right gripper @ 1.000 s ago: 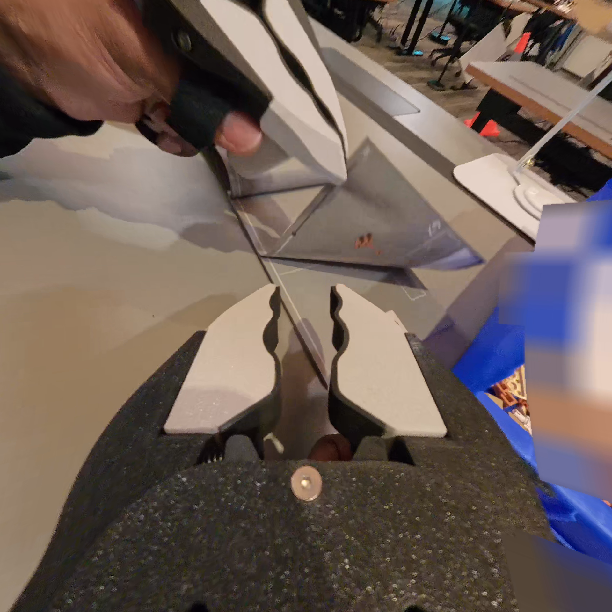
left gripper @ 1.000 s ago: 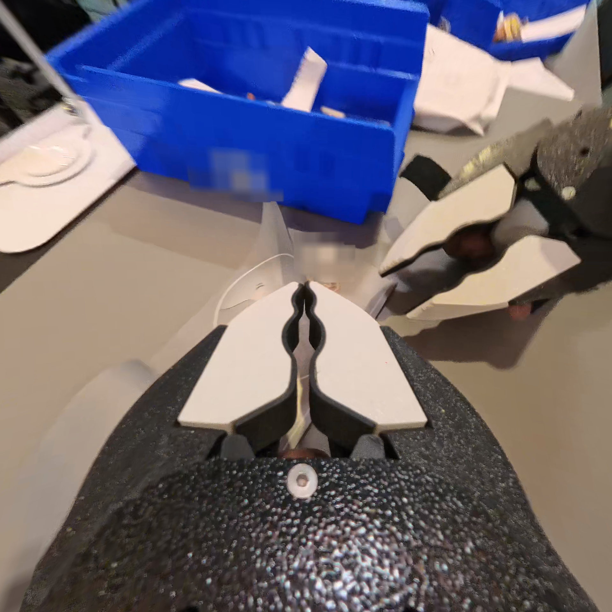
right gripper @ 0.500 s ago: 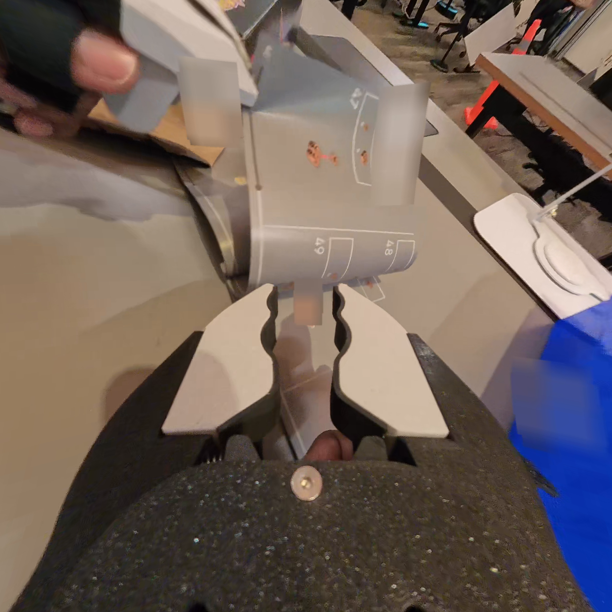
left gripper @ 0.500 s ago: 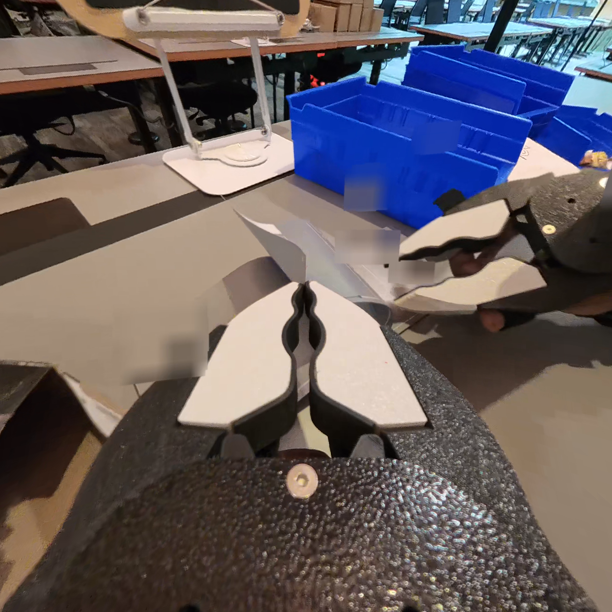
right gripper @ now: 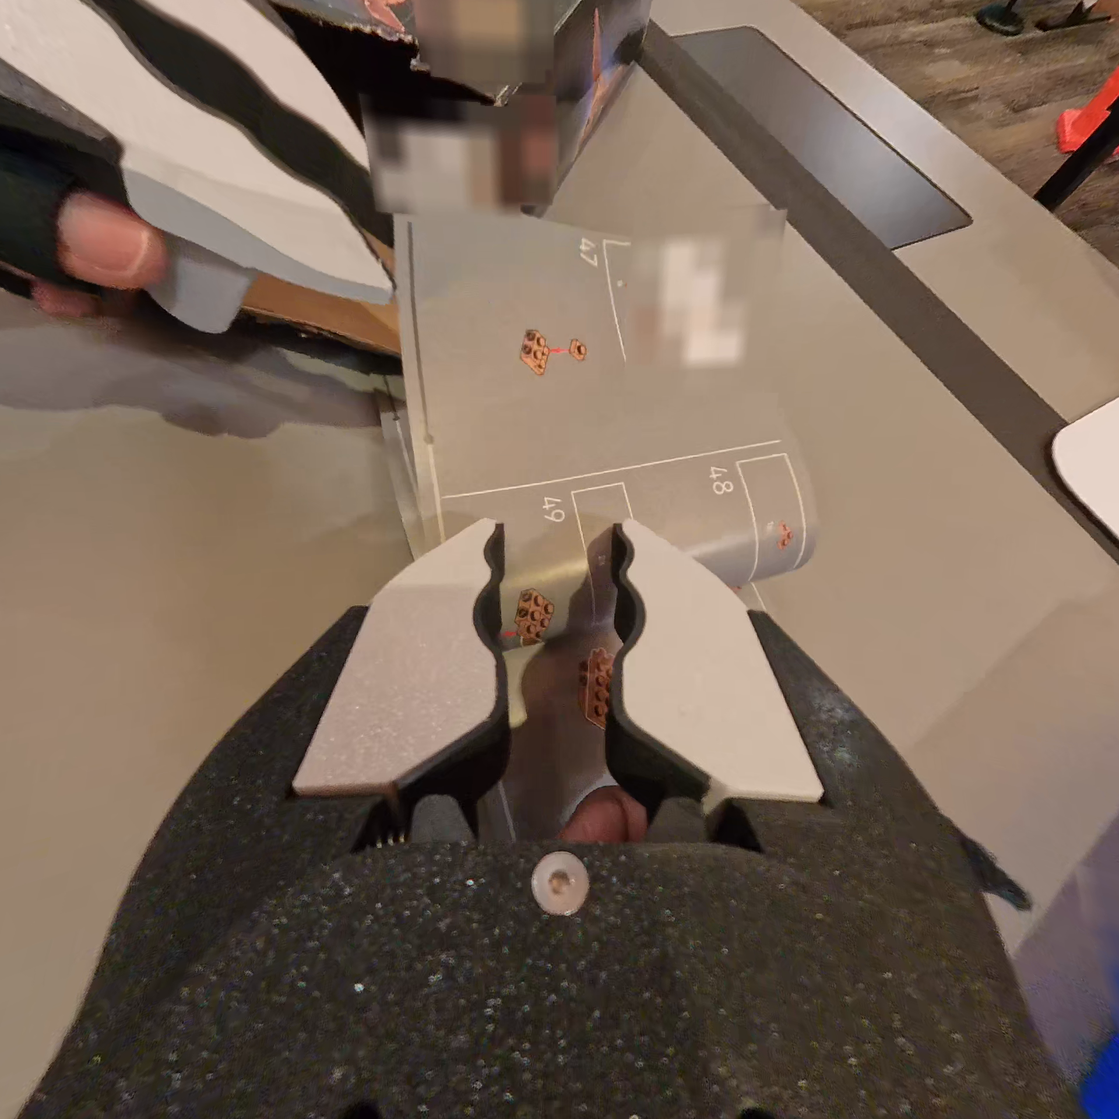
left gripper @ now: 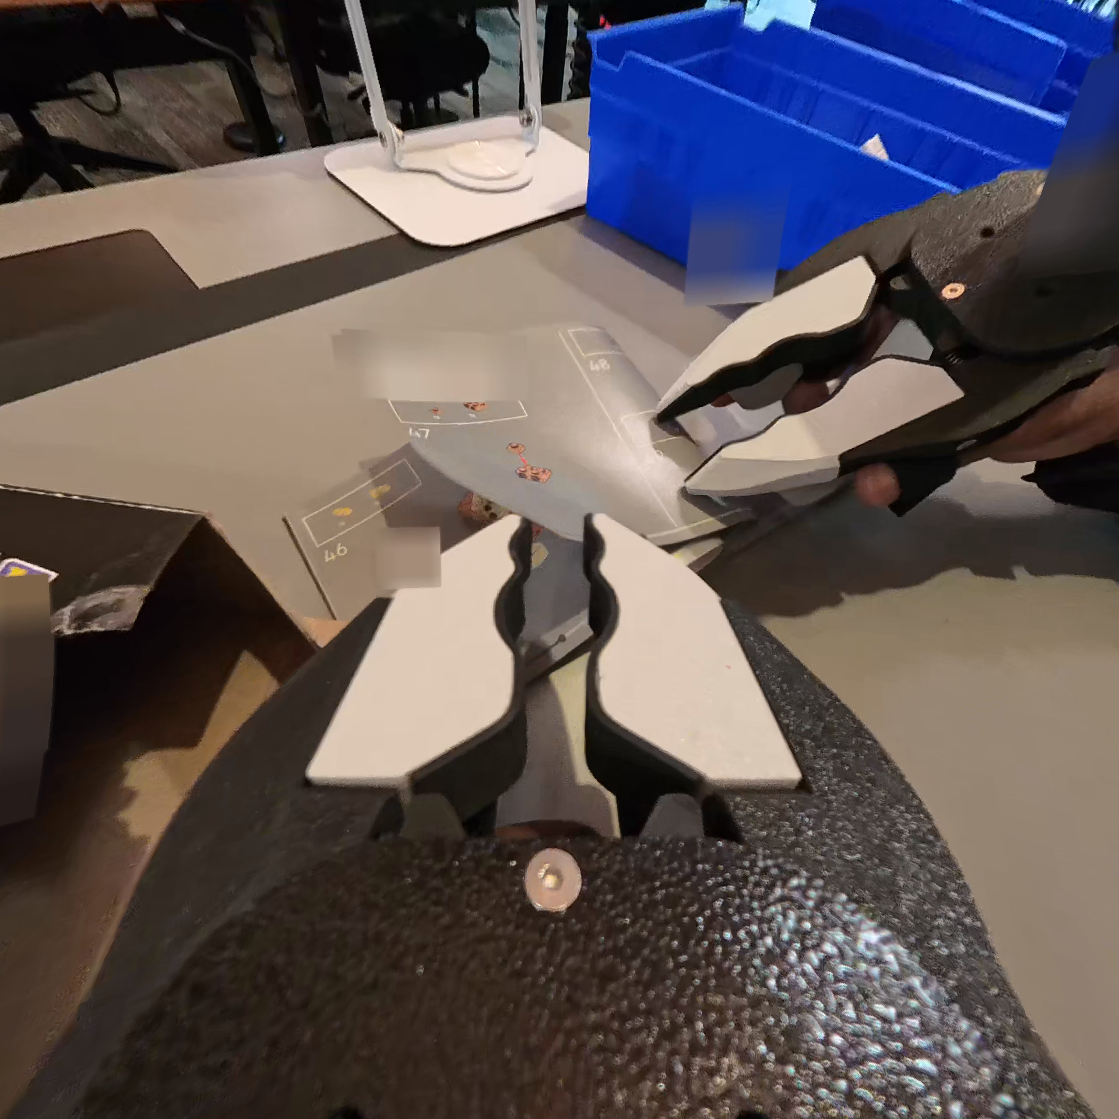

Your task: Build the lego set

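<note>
Over the grey table [left gripper: 242, 393]: the left tongs [left gripper: 554, 524], held apart and clamped on nothing, with a clear slot between the two pale fingers. Just below and ahead of the tips, an open grey booklet [left gripper: 375, 521], lying flat on the table, close beside a brown box [left gripper: 151, 605] on its left. Rising out of the booklet, one glossy page [left gripper: 545, 448] (printed with small brown brick drawings and numbered frames), bowed into an arch, near edge just in front of the left tips; cannot tell whether touching them.

At the far right edge of that page, the right tongs [right gripper: 557, 533], likewise apart. Straddling the curled edge, one finger above the sheet and one beneath, with daylight between pads and paper, so not pinched. From the right wrist, a fold of the page leaning against the inner face of the right-hand finger only, well clear of the other.

Farther back on the table, blue bins [left gripper: 787, 139] and a white stand base [left gripper: 454, 206]. Behind the left tongs, a thumb [right gripper: 103, 242] on the grip.
</note>
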`<state>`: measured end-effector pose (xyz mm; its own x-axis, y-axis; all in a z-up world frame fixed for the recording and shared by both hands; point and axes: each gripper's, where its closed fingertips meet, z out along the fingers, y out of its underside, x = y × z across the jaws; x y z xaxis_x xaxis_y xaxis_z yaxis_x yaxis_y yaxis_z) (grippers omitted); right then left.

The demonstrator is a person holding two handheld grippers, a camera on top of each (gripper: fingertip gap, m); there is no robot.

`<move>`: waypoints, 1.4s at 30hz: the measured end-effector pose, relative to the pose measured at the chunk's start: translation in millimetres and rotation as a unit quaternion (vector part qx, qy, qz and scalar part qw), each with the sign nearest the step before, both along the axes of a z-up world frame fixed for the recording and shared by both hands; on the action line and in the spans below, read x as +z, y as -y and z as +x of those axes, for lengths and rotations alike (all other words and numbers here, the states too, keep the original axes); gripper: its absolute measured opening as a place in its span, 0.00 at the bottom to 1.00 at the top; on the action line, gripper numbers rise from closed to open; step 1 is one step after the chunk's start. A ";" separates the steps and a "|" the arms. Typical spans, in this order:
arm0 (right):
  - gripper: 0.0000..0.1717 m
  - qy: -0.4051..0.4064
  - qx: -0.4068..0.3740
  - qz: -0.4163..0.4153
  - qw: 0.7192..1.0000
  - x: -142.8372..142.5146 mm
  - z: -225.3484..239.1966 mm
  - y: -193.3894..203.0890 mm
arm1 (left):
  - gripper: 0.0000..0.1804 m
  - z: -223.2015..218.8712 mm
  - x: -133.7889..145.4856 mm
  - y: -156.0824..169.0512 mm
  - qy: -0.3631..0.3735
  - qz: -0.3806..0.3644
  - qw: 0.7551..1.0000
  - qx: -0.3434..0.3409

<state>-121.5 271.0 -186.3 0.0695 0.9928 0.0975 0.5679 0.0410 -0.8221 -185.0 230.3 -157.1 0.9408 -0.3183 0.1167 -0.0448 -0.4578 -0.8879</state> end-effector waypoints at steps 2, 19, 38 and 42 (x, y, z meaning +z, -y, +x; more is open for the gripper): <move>0.20 0.009 0.001 0.002 1.000 -3.7 -2.1 1.2 | 0.13 -1.2 -3.0 5.6 -0.021 -0.023 0.999 -0.013; 0.19 0.018 0.002 -0.001 1.000 -7.9 -8.2 -0.3 | 0.19 -50.2 -40.2 51.9 -0.245 -0.166 0.954 -0.039; 0.18 0.021 0.007 0.000 1.000 -8.2 -10.0 1.1 | 0.02 -56.7 -64.9 53.3 -0.279 -0.212 0.936 -0.042; 0.18 0.023 0.007 0.002 1.000 -8.2 -9.7 1.1 | 0.01 -75.5 -52.6 56.7 -0.272 -0.206 0.940 -0.001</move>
<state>-131.2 269.9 -194.5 0.0508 0.9932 0.1045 0.6045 0.0528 -0.7949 -260.5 173.6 -209.7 0.8965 -0.3535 -0.2671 -0.4419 -0.7572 -0.4810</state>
